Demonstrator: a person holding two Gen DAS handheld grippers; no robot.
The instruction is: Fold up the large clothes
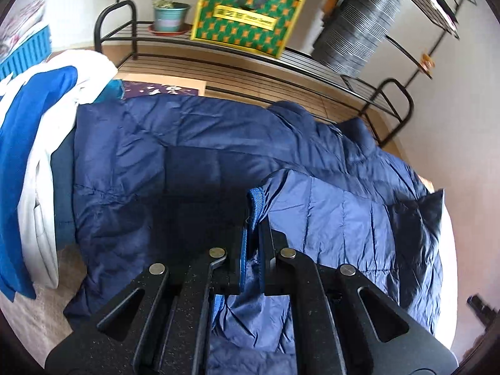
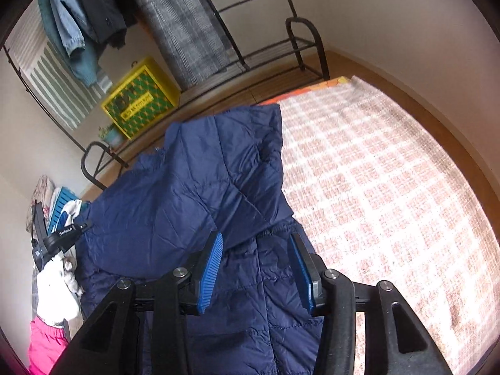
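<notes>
a navy quilted puffer jacket point(image 1: 193, 143), shiny and stitched into padded panels, lies spread on a bed with a nubby pink-and-white checked blanket point(image 2: 390, 187). the left gripper point(image 1: 253, 234) has its jaws pinched tight on a fold of the jacket beside a blue ribbed trim. the right gripper point(image 2: 256, 268) hovers over the jacket's lower panel, its blue ridged jaws about half open, gripping nothing. a white-and-blue garment point(image 1: 37, 131) lies beside the jacket.

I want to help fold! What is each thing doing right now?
Navy puffer jacket: spread out, one part folded over.
Left gripper: fingers shut on the jacket's edge.
Right gripper: fingers open over the jacket, not gripping.
White and blue garment: lying crumpled beside the jacket.
</notes>
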